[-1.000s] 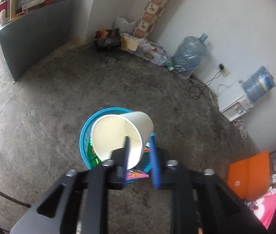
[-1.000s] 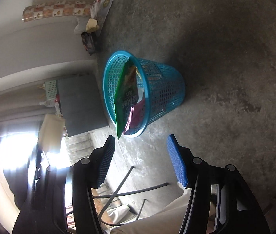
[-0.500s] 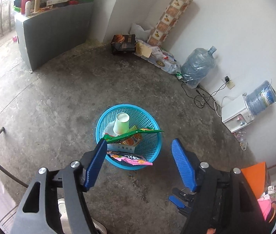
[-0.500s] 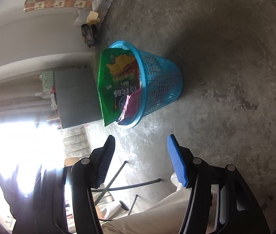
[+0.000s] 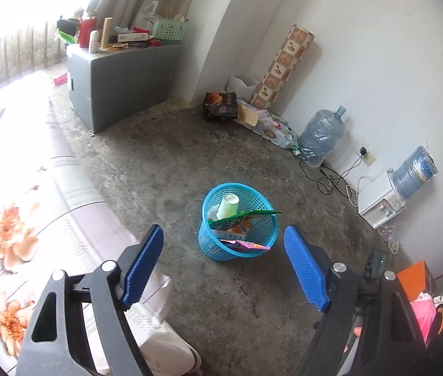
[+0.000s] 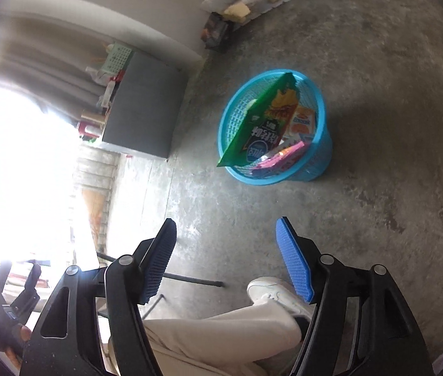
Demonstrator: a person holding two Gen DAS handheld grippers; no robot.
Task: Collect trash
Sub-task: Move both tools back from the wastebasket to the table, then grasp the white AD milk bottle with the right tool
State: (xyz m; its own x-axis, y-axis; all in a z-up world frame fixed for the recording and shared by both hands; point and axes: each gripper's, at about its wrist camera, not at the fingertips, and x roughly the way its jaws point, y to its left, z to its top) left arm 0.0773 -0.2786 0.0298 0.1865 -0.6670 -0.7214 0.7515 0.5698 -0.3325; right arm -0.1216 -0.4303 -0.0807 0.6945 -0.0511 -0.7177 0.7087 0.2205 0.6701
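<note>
A blue mesh basket (image 5: 239, 222) stands upright on the bare concrete floor (image 5: 165, 163), out in the open part of the room. In it a white paper cup (image 5: 227, 206) leans against the far side of the rim, a green snack bag (image 6: 263, 122) slants across the top with one corner sticking out over the rim, and a pink wrapper (image 5: 246, 246) pokes out at the near edge beside an orange-and-white packet (image 6: 302, 122). The left gripper (image 5: 223, 266) hovers above and short of the basket, tilted downward toward it, its blue pads spread wide with nothing between them; its jaws have just been opening. The right gripper (image 6: 226, 258) looks down at the basket from another side, likewise tilted downward and clear of it, its jaws apart and empty, also just widened. Beneath the right gripper a person's leg in light trousers (image 6: 221, 332) and a white shoe (image 6: 273, 289) rest on the floor. A grey cabinet (image 5: 121, 78) stands farther off, and two large water bottles stand by the white wall.
</note>
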